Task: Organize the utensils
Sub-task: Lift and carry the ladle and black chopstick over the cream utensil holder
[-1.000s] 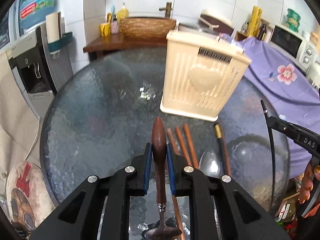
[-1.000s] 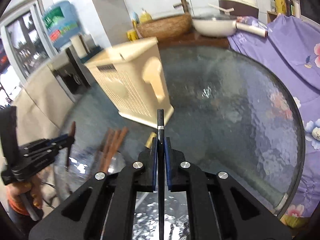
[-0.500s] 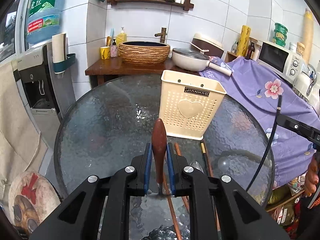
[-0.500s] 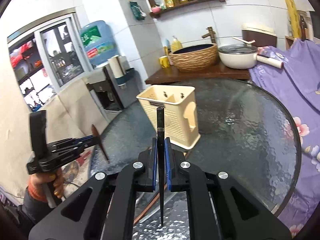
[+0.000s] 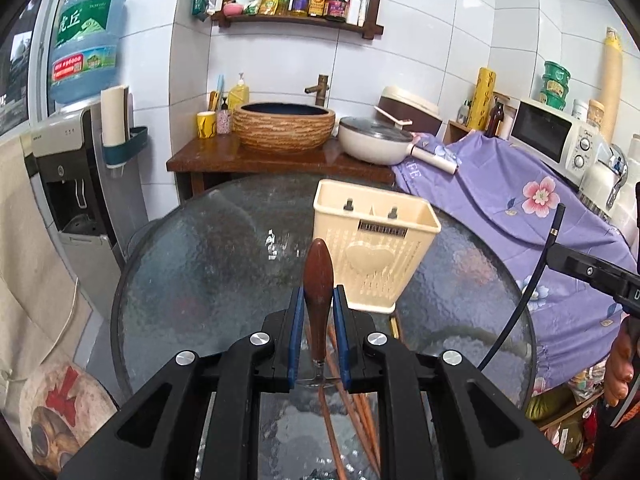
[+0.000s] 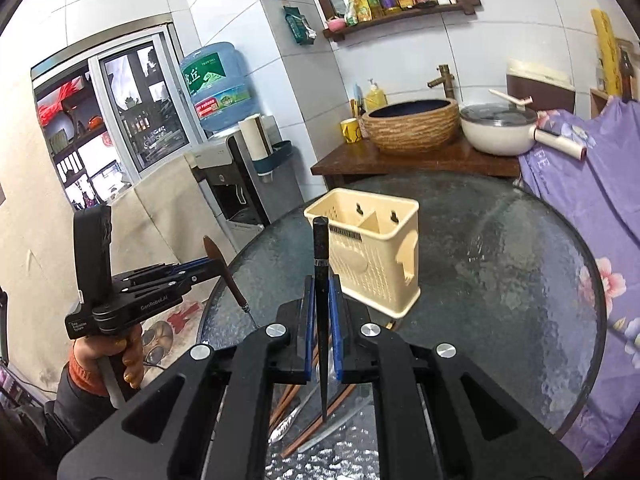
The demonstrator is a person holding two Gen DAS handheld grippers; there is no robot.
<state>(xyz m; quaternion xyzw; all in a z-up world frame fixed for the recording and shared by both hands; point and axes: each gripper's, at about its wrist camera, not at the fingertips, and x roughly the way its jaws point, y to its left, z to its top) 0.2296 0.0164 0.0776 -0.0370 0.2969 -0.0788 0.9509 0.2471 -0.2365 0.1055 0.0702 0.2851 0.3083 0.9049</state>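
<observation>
Left claw (image 5: pixel 317 322) clamped on wooden-handled spoon (image 5: pixel 318 280) — rigid, light, gripped mid-handle; right claw (image 6: pixel 321 330) pinching thin black chopstick (image 6: pixel 321 280) — slippery, pivot-prone; cream utensil holder (image 6: pixel 372 256) beyond on glass desk (image 6: pixel 500 280).

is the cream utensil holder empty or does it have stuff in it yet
Empty: the cream utensil holder stands upright on the glass table, and both its compartments show only bare walls.

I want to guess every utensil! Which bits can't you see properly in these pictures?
- Left wrist view: the wooden-handled utensil has its working end hidden behind the left gripper.
- Right wrist view: the utensils on the table are partly covered by the right gripper.
- Both views: the holder's bottom is hidden by its walls.
</observation>
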